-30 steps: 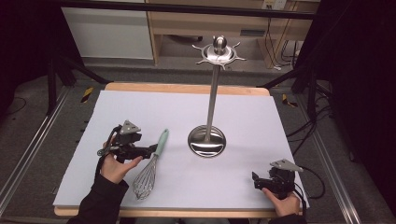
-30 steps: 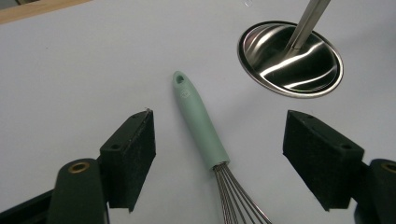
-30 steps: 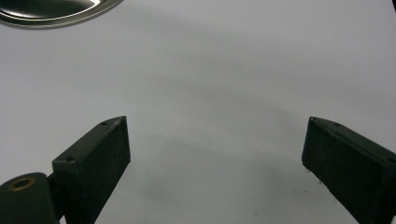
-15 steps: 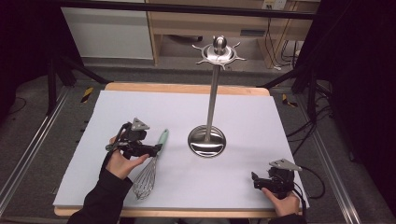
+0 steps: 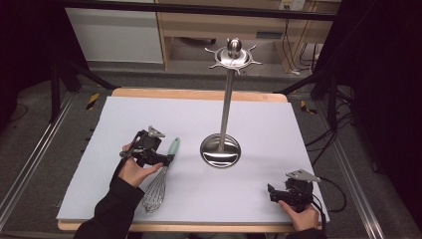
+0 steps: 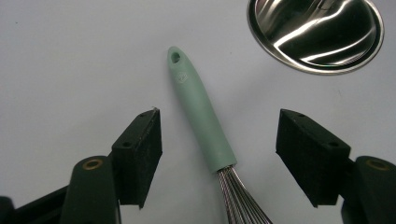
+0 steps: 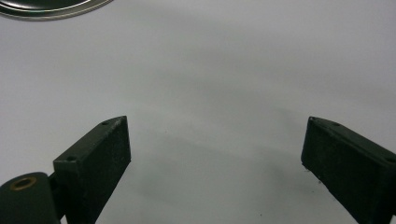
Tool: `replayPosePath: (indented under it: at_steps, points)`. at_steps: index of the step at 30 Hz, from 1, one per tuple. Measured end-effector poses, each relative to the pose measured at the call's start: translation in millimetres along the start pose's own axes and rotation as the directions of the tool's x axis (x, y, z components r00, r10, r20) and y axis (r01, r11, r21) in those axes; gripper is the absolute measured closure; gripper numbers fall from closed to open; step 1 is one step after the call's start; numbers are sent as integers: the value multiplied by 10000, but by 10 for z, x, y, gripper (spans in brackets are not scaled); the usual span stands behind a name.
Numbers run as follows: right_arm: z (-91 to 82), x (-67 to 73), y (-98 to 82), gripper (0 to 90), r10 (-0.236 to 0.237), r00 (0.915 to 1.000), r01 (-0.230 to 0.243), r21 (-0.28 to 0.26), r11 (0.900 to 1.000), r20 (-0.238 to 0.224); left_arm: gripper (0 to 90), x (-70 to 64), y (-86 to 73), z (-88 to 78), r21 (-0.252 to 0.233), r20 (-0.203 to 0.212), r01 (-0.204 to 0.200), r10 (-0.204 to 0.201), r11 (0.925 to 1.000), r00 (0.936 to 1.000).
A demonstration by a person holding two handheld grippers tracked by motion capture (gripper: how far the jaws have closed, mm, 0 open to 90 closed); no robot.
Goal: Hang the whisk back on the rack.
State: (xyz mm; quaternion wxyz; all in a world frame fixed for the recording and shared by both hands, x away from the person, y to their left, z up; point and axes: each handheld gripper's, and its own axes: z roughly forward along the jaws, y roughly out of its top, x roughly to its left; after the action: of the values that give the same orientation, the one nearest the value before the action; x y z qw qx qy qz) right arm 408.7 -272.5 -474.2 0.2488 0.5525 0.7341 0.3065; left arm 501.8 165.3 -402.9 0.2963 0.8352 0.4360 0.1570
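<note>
Left gripper view shows our left tongs (image 6: 218, 154) wide, astride the whisk (image 6: 205, 121): light, stiff, smooth handle; right tongs (image 7: 215, 163) wide, empty.

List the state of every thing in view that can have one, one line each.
Whisk: lying flat on the table, free, between the open jaws of the left gripper.
Left gripper: open, straddling the whisk's handle, not touching it.
Right gripper: open, empty, over bare table.
Utensil stand: upright on its round base, nothing on its hooks.
</note>
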Motion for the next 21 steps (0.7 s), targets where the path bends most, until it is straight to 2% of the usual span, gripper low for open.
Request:
replayPosePath:
  at_steps: [11, 21]
  points:
    - [5, 4, -2, 86, 17, 10000, -17, 42, 10000, -68, 360, 18, -42, 210, 974, 11, 68, -69, 9952, 10000]
    - [12, -2, -1, 86, -24, 10000, 24, 74, 10000, -84, 439, 21, -59, 307, 1409, 154, 146, -170, 9899, 9997]
